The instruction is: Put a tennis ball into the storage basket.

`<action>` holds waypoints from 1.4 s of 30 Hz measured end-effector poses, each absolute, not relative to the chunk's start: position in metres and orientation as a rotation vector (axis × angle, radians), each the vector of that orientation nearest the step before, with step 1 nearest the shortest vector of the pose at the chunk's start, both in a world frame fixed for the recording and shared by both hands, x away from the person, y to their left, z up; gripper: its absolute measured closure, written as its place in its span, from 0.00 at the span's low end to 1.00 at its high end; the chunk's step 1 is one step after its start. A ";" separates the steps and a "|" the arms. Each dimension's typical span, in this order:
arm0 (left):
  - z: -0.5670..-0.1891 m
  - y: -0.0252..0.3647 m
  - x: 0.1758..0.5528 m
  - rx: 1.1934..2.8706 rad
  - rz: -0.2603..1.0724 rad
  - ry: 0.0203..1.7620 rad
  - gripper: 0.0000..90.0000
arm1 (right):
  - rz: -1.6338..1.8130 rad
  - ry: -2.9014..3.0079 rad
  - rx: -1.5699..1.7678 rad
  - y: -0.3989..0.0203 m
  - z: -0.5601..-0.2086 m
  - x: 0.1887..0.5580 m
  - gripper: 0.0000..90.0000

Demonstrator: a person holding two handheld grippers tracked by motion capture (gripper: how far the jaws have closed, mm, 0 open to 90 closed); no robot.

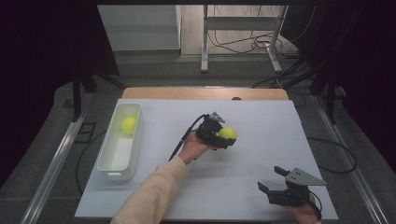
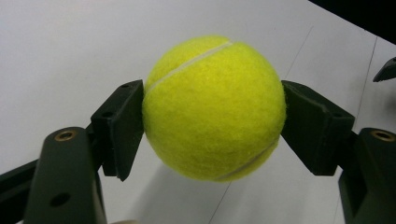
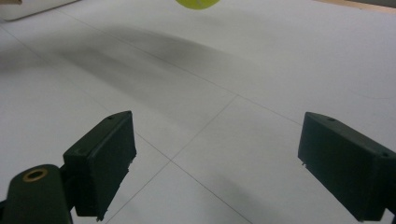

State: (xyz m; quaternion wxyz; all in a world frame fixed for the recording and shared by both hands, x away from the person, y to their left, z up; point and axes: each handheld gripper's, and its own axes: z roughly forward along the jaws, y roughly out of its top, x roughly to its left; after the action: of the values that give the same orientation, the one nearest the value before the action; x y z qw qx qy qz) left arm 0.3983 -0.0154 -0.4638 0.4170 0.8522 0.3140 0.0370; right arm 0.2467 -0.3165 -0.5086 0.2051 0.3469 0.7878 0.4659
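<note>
The left gripper (image 1: 223,138) pinches a fuzzy yellow tennis ball (image 2: 214,108), lifted clear of the white tabletop (image 1: 261,116) in its own view, while at five o'clock the right gripper (image 1: 273,179) rests spread.

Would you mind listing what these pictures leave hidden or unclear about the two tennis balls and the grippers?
- Held tennis ball: its far side, hidden by its own bulk, left gripper view; top edge cuts it, right gripper view.
- Left gripper: fingertips behind the ball, high view.
- Ball in the white tray: second tennis ball, markings too small, high view.
</note>
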 end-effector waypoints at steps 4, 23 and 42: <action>-0.461 -0.013 0.397 2.129 0.097 0.785 0.30 | 1.298 2.197 0.968 -0.316 -0.509 0.247 0.13; -0.452 0.001 0.389 2.101 0.116 0.786 0.30 | 1.293 2.197 0.968 -0.316 -0.509 0.247 0.13; -0.445 0.016 0.380 2.051 0.114 0.788 0.30 | 1.292 2.196 0.967 -0.316 -0.509 0.247 0.13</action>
State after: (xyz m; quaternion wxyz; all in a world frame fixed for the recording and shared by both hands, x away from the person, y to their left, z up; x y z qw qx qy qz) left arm 0.3800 0.0162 -0.4448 0.4536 0.8308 0.3193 0.0464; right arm 0.2467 -0.3162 -0.5089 0.2068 0.3472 0.7884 0.4638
